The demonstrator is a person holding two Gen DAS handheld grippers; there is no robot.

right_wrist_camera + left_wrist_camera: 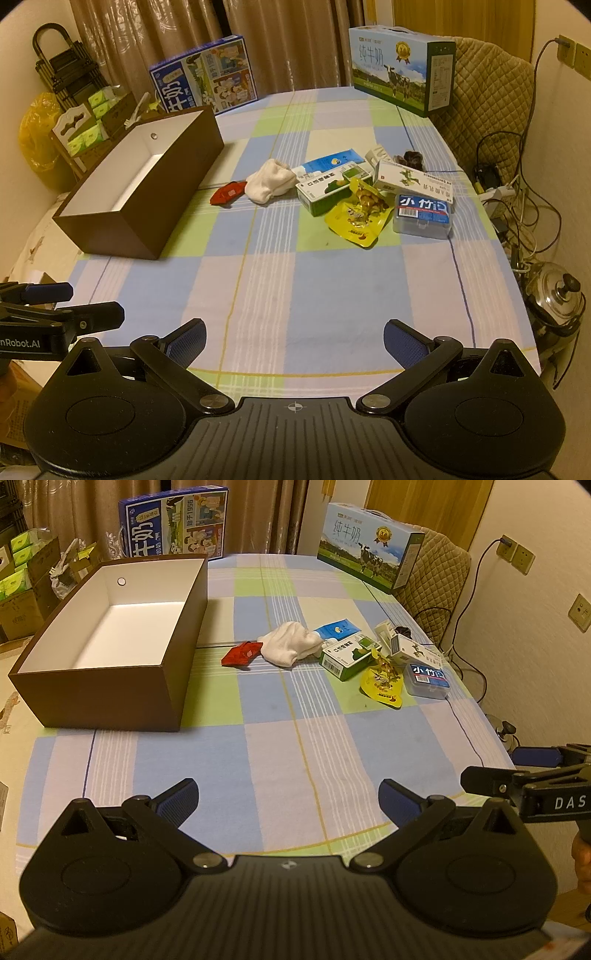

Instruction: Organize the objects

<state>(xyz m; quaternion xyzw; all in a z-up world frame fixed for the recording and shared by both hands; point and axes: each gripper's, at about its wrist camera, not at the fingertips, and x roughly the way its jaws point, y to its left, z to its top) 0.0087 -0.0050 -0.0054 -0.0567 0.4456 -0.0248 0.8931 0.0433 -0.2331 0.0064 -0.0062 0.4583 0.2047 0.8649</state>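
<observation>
Hovering left tool (288, 797) wide | right tool (294, 338) wide | both tilted down over tablecloth (332, 295)

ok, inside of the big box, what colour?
White inside, brown outside: open box, clearest in the left wrist view.

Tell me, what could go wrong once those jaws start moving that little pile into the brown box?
Three likely troubles. The yellow snack pouch overlaps the green medicine box and lies close beside the clear plastic case, so grabbing one may drag its neighbours. The white sock is soft and touches the red packet; a pinch could lift both or slip. The case sits near the table's right side, where a nudge might send it over.
</observation>
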